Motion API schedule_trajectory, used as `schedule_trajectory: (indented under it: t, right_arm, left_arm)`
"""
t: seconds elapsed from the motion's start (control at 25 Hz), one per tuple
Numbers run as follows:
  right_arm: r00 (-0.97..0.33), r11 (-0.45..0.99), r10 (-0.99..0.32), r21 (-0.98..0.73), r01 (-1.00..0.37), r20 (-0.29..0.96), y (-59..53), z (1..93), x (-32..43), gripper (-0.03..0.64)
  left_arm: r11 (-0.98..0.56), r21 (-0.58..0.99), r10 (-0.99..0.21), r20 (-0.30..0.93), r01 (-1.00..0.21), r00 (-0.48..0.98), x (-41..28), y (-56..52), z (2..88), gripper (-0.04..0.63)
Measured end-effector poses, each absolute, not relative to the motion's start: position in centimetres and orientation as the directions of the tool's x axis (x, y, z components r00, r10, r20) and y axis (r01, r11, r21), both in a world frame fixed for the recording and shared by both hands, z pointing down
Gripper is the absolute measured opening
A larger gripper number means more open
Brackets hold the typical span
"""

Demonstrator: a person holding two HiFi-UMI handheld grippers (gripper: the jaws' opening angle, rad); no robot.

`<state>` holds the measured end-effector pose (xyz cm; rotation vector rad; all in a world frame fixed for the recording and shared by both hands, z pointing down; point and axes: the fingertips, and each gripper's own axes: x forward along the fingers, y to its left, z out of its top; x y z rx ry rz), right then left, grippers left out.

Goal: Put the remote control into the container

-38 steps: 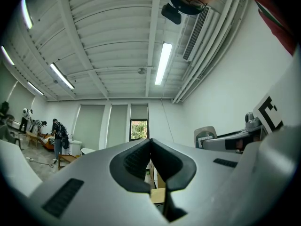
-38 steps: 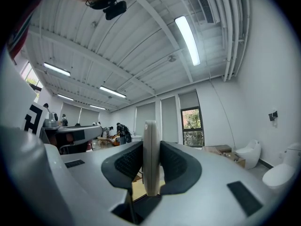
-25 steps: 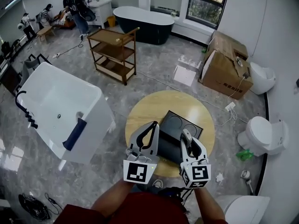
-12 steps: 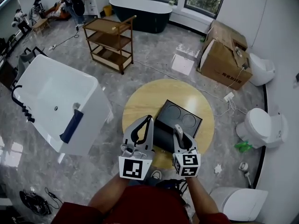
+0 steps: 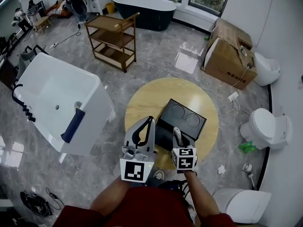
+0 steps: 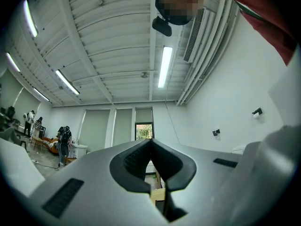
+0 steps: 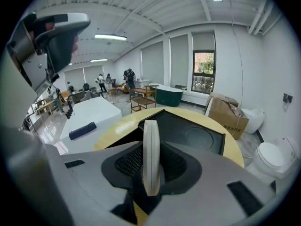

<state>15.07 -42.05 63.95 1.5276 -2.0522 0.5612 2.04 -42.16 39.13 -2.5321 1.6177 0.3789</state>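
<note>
A black container point(image 5: 182, 119) with two round hollows lies on a round wooden table point(image 5: 142, 103). In the head view my right gripper point(image 5: 176, 132) hangs over the container's near edge, tipped downward. It is shut on a slim white remote control point(image 7: 151, 131), held on edge between the pads and sticking out past the jaw tips. In the right gripper view the container point(image 7: 188, 133) lies just beyond the remote. My left gripper point(image 5: 150, 120) is held beside the container's left near corner, pointing slightly upward. In its own view the left gripper point(image 6: 151, 141) is shut with nothing in it.
A white bathtub point(image 5: 57, 103) stands left of the table, and a wooden trolley point(image 5: 113, 46) behind it. Cardboard boxes point(image 5: 232, 60) and toilets point(image 5: 267, 126) are at the right. A dark bathtub point(image 5: 142, 15) sits by the far wall, with people at the back left.
My right gripper has sunk with the remote and tipped further down, now close over the container's near edge. The left gripper has stayed put.
</note>
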Motion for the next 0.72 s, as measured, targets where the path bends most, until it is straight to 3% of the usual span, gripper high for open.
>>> schedule_trajectory:
  t: [0.24,0.72]
  right_arm:
    - [-0.237,0.238,-0.657,-0.101,-0.966,0.715,-42.2,67.9,15.1,0.117]
    - [-0.182,0.248,-0.55,-0.048,-0.967,0.815,-42.9,72.3,14.9,0.117]
  left_arm:
    - [-0.426,0.036,-0.875,-0.269,-0.904,0.402,2.2,-41.9,38.9,0.015]
    - [-0.433,0.037,-0.875,-0.259,-0.901,0.41,2.1,-41.9,39.4,0.015]
